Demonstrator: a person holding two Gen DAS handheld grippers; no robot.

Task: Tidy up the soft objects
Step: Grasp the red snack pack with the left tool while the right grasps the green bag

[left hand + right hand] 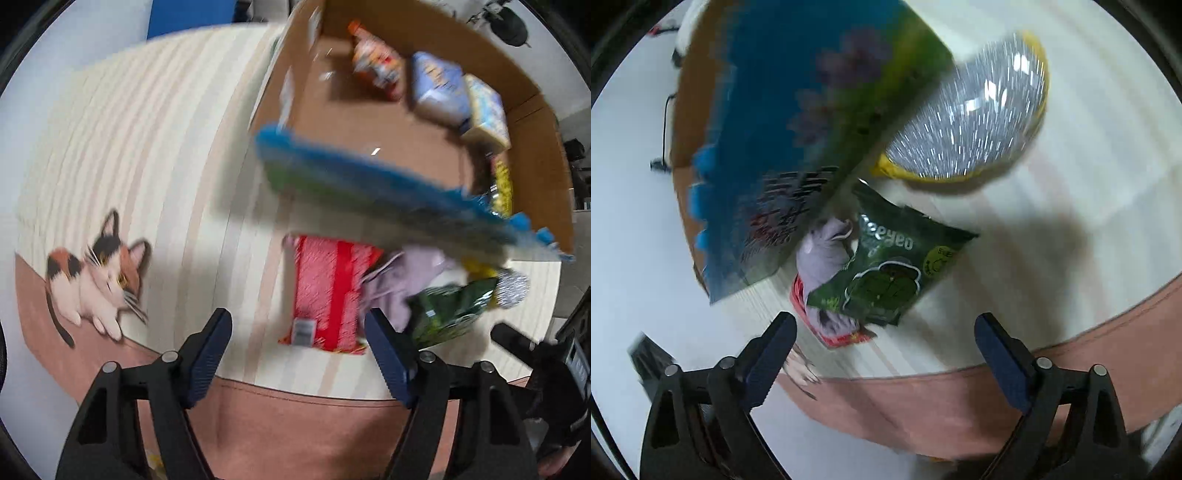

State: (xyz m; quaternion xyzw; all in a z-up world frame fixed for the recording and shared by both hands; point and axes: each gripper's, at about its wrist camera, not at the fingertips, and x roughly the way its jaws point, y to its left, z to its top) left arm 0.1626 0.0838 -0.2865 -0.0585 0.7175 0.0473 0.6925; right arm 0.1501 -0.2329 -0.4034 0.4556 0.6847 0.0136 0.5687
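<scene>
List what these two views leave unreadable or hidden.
- Blue-green packet: motion-blurred in both views; print unreadable.
- Red pack: right wrist view, mostly under lilac cloth and green bag.
- Cardboard box: left wrist view, the packet hides its near corner.

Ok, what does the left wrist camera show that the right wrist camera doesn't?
Only the left wrist view shows the cat picture on the mat and the packets inside the cardboard box, plus the open left gripper.

Only the right wrist view shows the open right gripper and the green packet's printed front.

Both show the blurred blue and green bag, green packet, lilac cloth, red packet and silver packet.
</scene>
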